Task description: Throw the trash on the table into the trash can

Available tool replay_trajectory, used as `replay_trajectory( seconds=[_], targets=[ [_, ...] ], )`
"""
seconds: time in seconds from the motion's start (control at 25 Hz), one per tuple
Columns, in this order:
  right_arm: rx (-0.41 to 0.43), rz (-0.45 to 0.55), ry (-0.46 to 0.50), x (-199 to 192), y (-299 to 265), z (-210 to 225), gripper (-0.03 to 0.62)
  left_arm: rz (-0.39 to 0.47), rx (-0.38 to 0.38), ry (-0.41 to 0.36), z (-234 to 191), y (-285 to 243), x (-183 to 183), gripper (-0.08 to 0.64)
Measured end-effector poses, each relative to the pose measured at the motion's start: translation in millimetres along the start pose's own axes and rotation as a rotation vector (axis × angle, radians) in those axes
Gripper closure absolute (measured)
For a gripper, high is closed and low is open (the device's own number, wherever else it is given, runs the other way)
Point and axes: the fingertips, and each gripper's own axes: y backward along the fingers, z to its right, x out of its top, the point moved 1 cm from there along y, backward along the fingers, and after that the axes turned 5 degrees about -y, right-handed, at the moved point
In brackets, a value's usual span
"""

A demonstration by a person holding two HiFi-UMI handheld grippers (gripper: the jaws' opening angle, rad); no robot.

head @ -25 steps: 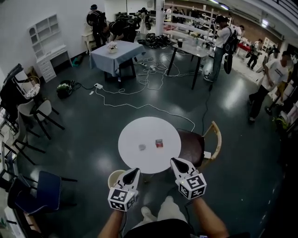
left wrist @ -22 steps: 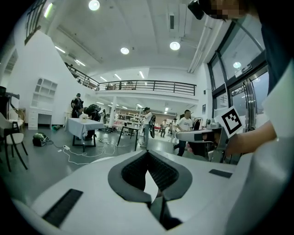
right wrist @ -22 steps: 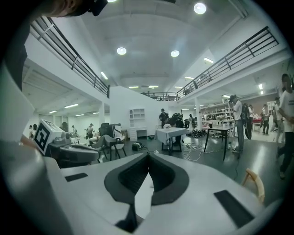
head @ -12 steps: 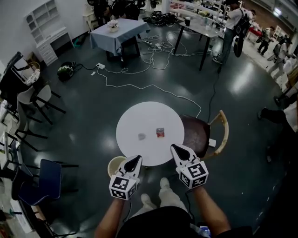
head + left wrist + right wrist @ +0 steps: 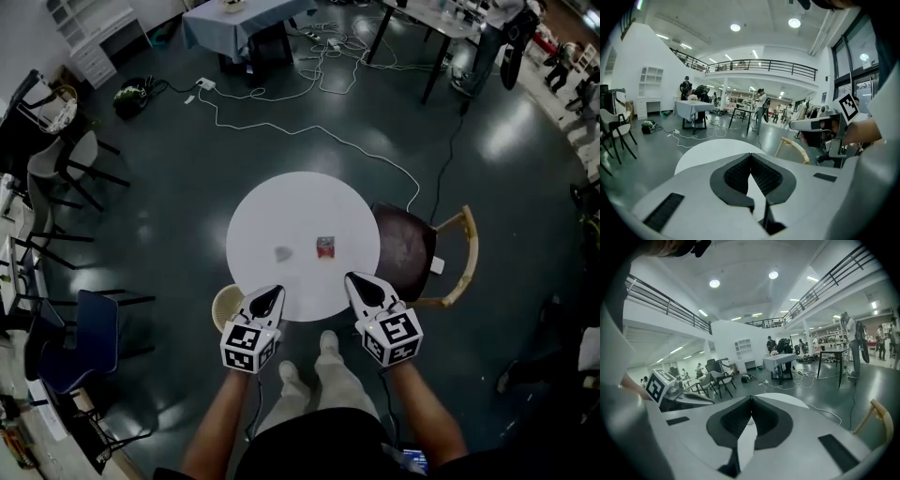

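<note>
A round white table point(image 5: 272, 211) stands in front of me. On it lie a small red packet point(image 5: 325, 247) and a crumpled grey scrap point(image 5: 283, 253) to its left. A cream trash can point(image 5: 226, 303) sits on the floor by the table's near left edge. My left gripper point(image 5: 274, 292) hovers at the table's near edge, just right of the can, shut with nothing in it. My right gripper point(image 5: 353, 280) hangs over the near right edge, also shut and empty. In both gripper views the jaws meet at their tips, the left gripper point(image 5: 750, 154) and right gripper point(image 5: 751, 398) alike.
A wooden chair with a dark red seat point(image 5: 405, 252) stands against the table's right side. A white cable point(image 5: 309, 131) runs across the floor beyond the table. A blue chair point(image 5: 89, 330) and other chairs point(image 5: 66, 159) stand at the left. My legs and shoes point(image 5: 326, 344) are below the table.
The view has tilted down and closed in: the table sits higher and larger in frame. Both grippers have risen toward the table's near edge, still shut.
</note>
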Motion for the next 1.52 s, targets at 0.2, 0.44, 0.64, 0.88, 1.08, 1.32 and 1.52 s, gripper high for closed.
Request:
replay_trajectory(
  seconds=[0.2,0.44,0.64,0.88,1.08,1.32,1.52],
  targets=[
    [0.022,-0.053,-0.019,-21.4,-31.5,20.2,0.574,-0.057,0.015,0.032,-24.8,-43.9,-21.4,0.551],
    [0.026,-0.097,-0.039,-41.7,-63.2,47.5,0.574,-0.128,0.062,0.06,-56.2,-90.6,-56.0,0.511],
    [0.03,-0.126,-0.05,-58.3,-87.7,66.0,0.574,-0.193,0.089,0.051,-79.2,-124.7,-82.5,0.425],
    [0.046,-0.163,-0.061,-77.8,-115.9,76.1,0.574,-0.246,0.115,0.023,-97.1,-161.0,-105.5,0.362],
    [0.054,-0.172,-0.067,-82.4,-137.2,82.3,0.574,-0.273,0.13,0.001,-110.1,-188.0,-115.6,0.343],
    [0.068,-0.197,-0.081,-96.7,-152.3,83.5,0.574,-0.34,0.158,-0.02,-124.9,-214.9,-136.7,0.301],
    [0.073,-0.218,-0.081,-106.1,-158.5,87.0,0.574,-0.395,0.168,-0.013,-130.1,-227.9,-148.6,0.301]
  ],
)
